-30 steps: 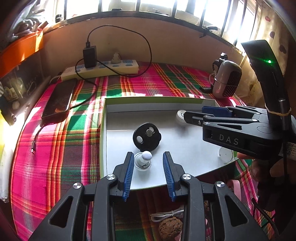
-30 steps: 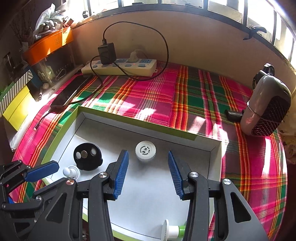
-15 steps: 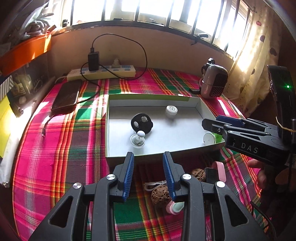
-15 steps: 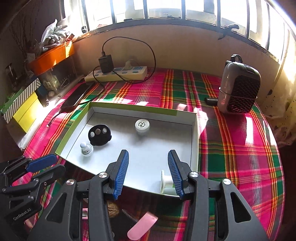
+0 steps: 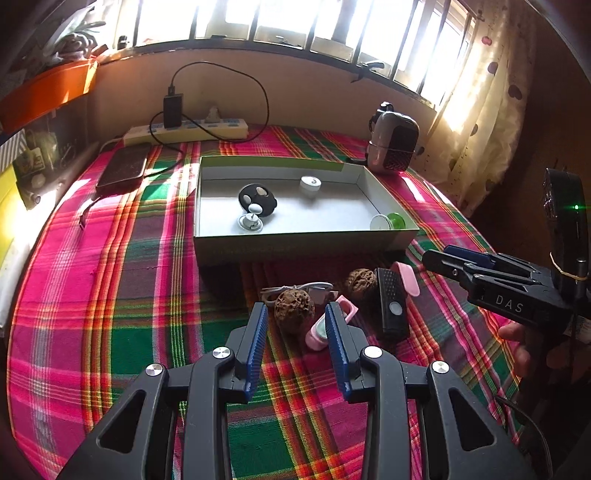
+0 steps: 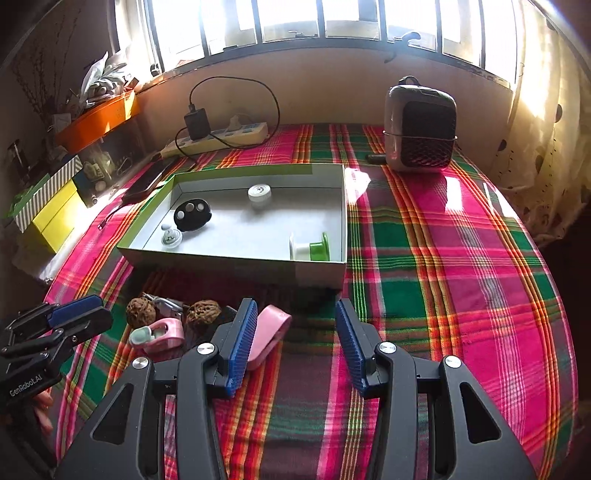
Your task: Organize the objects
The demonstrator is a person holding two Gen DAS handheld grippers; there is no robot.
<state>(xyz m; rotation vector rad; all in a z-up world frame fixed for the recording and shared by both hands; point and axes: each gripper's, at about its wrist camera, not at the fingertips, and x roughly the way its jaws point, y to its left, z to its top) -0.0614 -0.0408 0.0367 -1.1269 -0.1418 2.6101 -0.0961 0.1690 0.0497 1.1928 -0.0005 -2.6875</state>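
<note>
Left wrist view: my left gripper (image 5: pixel 295 332) hovers released above a walnut (image 5: pixel 294 308) on the plaid worktop (image 5: pixel 110 295). Right of it, a black remote (image 5: pixel 391 301) lies lengthwise, pointing toward the box (image 5: pixel 295 247). Farther right, my right gripper (image 6: pixel 291 343) hangs released, empty, beside a pink strip (image 6: pixel 267 334).

Left hand-held gripper (image 5: pixel 295 332) open, right hand-held gripper (image 6: pixel 295 339) open (both empty)

light: strong backlit windows (image 5: pixel 295 22) | glare: blown-out panes | shadows: box front | edges: fisheye-bent, dark corners
</note>
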